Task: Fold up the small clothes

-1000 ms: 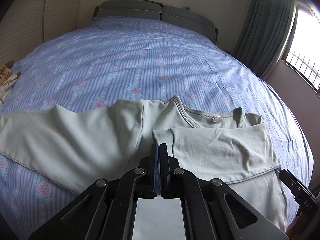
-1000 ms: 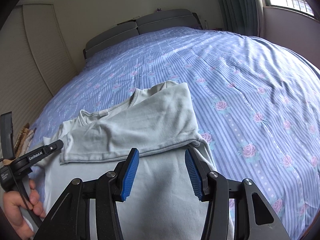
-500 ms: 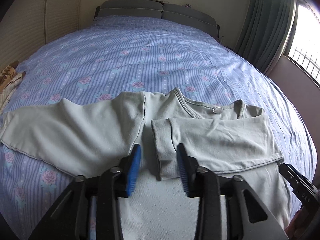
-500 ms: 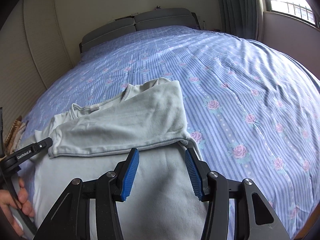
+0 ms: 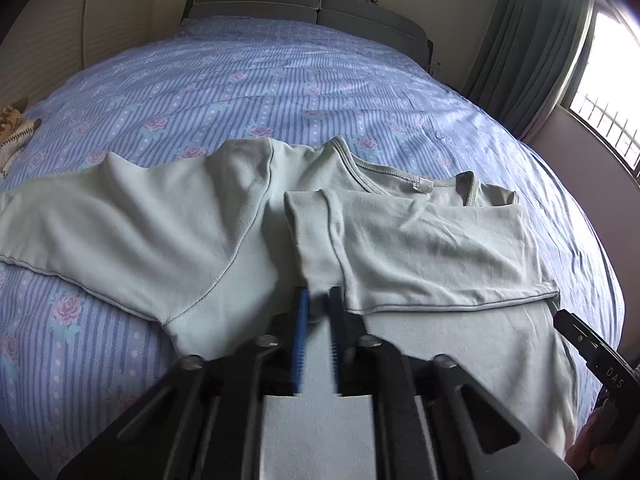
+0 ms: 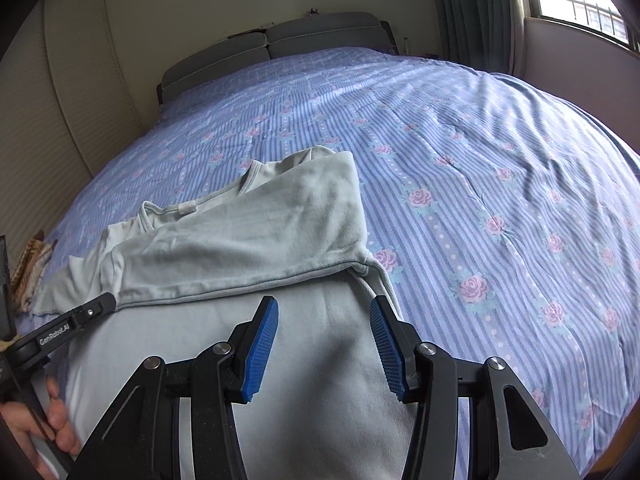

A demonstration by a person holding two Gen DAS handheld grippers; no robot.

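Shirt of pale green lies flat on the bed, neckline toward the far headboard, one sleeve folded across the chest and the other spread out to the left. The left hand-held gripper has just been closing; its blurred jaws stand narrow at the folded sleeve's cuff. Whether they pinch cloth, I cannot tell. The right hand-held gripper hovers half-wide over the body, holding nothing.

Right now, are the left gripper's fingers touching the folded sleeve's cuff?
Cannot tell. In the left wrist view the left gripper is motion-blurred, with the cuff ending at its fingers; the right wrist view shows only overlap.
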